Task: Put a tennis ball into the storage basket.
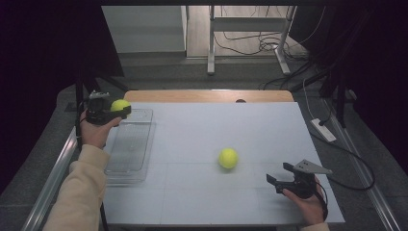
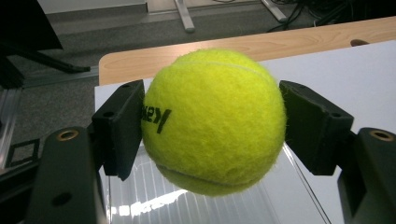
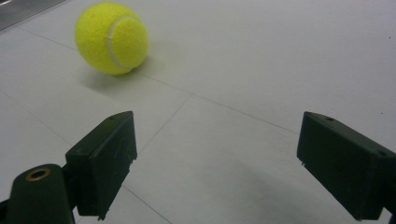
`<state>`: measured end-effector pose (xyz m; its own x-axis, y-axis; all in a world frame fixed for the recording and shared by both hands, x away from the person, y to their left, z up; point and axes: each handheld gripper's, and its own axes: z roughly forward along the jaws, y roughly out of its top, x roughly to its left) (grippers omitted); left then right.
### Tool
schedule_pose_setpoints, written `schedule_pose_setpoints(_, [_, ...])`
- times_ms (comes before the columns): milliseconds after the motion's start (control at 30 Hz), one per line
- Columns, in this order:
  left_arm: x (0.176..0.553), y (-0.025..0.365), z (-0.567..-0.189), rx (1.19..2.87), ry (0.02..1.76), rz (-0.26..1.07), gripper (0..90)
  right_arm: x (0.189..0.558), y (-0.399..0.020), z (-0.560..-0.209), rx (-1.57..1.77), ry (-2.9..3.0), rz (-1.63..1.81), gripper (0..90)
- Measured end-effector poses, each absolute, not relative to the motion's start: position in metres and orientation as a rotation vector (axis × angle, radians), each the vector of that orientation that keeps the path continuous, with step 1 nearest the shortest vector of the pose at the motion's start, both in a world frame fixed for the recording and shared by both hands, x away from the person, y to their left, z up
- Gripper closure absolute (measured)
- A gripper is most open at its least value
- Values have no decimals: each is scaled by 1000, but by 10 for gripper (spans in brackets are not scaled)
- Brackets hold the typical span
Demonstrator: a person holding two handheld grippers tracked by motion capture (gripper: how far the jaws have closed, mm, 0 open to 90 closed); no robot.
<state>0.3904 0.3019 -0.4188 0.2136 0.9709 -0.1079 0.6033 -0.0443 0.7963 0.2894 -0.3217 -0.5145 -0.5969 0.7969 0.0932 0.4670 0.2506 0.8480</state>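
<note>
My left gripper [image 1: 115,111] has its fingers [image 2: 119,126] pinching a ball [image 2: 212,121], one pad on each side at about its widest line. I hold it raised over the far end of the clear tray [image 1: 130,144] that lies along the left edge of the surface [image 1: 231,120]. In the left gripper view the ribbed tray floor shows just below the ball.

The ball looks light and fuzzy. I judge the felt gives good friction, so it should not slip, but the shell is springy and round. A grip above or below the widest line could squeeze it out like a pip. The present hold, across the middle, seems the right one. It is not fragile, so a firm pinch does no harm. Let go from any height and I expect it to bounce or roll along the tray, so a low release would suit it better.

My right gripper [image 1: 281,174] rests near the surface at the near right, fingers [image 3: 105,158] spread wide with nothing between them. A second ball [image 1: 228,158] sits on the surface a little ahead and to the left of it, apart from the fingers. It would want the same hold: straddle it squarely and close across the middle, since a nudge from one pad alone would likely send it rolling.
</note>
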Motion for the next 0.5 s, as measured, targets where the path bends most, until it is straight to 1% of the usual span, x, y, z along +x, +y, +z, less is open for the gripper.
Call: schedule_pose_setpoints(500, [399, 303, -429, 1777, 1509, 588, 276, 289, -322, -515, 1163, 2171, 1281, 118])
